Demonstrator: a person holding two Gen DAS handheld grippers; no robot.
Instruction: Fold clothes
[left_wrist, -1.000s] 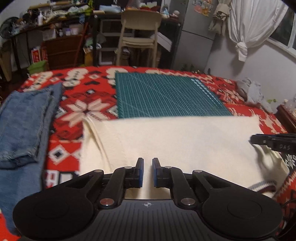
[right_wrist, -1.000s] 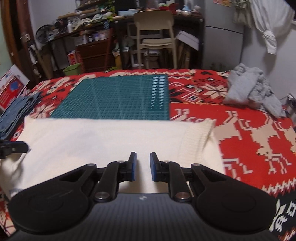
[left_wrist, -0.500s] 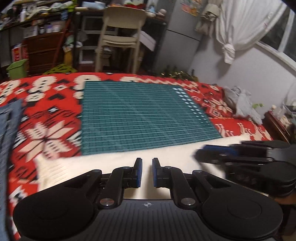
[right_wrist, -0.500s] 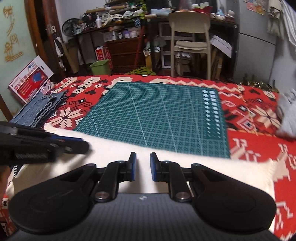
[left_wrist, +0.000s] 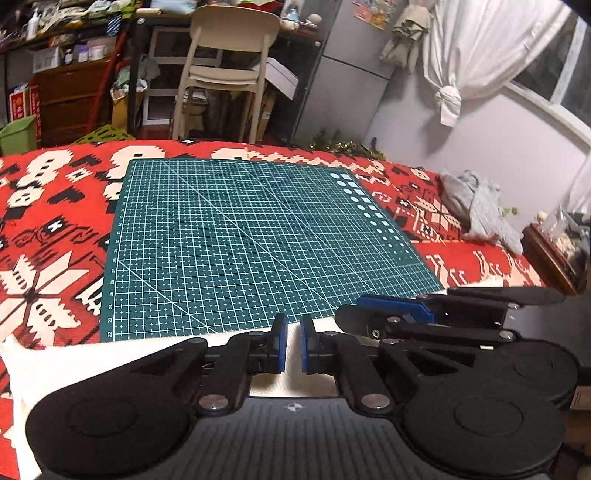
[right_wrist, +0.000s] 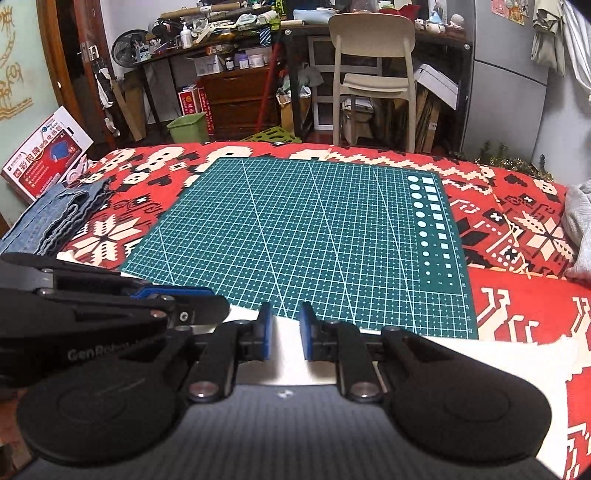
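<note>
1. Blue-padded left gripper (left_wrist: 292, 345) sits low over the near edge of a cream sweater (left_wrist: 74, 363), its jaws a narrow gap apart with cream cloth showing between them; I cannot tell whether they pinch it.
2. Just to its right, the right gripper (right_wrist: 286, 334) stands a little wider, also over the cream cloth, and the two tools nearly touch side by side.
3. The sweater lies flat along the near side of a green cutting mat (right_wrist: 314, 236), its far edge overlapping the mat's near edge.
4. Under both is a red patterned blanket (left_wrist: 48, 236).
5. Folded jeans (right_wrist: 55, 218) rest at the left, and a grey garment (left_wrist: 476, 210) lies crumpled at the right.
</note>
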